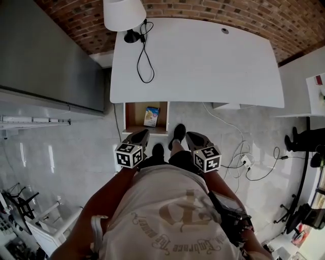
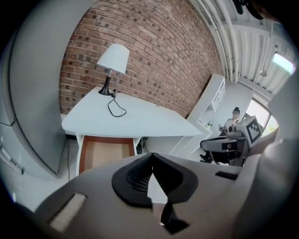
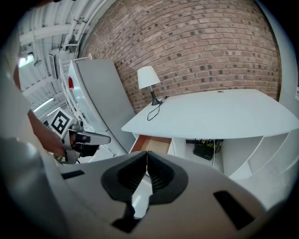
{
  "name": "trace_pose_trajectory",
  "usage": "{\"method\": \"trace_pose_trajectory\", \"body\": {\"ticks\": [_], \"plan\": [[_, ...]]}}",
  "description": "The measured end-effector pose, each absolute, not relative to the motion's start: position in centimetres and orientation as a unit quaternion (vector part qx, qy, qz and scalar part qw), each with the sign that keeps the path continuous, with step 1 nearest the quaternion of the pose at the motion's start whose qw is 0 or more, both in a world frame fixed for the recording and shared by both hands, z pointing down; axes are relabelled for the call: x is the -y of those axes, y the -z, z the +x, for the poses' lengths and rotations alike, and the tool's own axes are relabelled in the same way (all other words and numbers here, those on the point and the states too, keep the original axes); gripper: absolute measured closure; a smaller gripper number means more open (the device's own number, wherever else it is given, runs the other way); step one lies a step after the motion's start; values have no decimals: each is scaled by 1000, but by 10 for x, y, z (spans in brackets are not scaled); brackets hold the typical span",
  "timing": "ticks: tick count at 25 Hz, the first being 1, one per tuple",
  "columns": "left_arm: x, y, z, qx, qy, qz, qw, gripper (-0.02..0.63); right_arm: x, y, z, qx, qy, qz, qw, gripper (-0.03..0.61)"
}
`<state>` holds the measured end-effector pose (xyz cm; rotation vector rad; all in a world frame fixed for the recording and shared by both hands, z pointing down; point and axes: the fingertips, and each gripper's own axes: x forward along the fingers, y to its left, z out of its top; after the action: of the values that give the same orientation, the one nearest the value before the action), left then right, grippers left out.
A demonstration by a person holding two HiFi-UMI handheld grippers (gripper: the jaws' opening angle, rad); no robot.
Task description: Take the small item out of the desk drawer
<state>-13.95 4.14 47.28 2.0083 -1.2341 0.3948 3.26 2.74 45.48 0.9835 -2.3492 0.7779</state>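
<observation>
Gripping: nothing is held; the left gripper [image 1: 142, 134] and right gripper [image 1: 189, 135] are both closed, ribbed black pads together.
Pose: both are held low before the drawer [image 1: 130, 117] and tilted down, probably readied for a reach.
Opening: the drawer is pulled out under the desk [image 1: 203, 66], so its wooden inside is exposed.
Small item [image 1: 151, 116]: a flat blue-and-yellow packet, laid on the drawer floor, untouched.
Top: smooth and white; a lamp [image 1: 123, 12] and looped black cord [image 1: 145, 56] are set at the back.
</observation>
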Motion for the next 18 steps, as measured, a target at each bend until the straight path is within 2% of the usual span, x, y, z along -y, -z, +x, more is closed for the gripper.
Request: {"method": "trace_pose_trajectory", "body": {"ticks": [9, 18], "plan": [[-38, -515, -156, 495, -222, 747, 384, 606, -7, -472, 30, 858, -296, 343, 240, 572], [-32, -530, -159, 503, -233, 734, 391, 600, 5, -485, 28, 856, -305, 332, 252, 572]]}}
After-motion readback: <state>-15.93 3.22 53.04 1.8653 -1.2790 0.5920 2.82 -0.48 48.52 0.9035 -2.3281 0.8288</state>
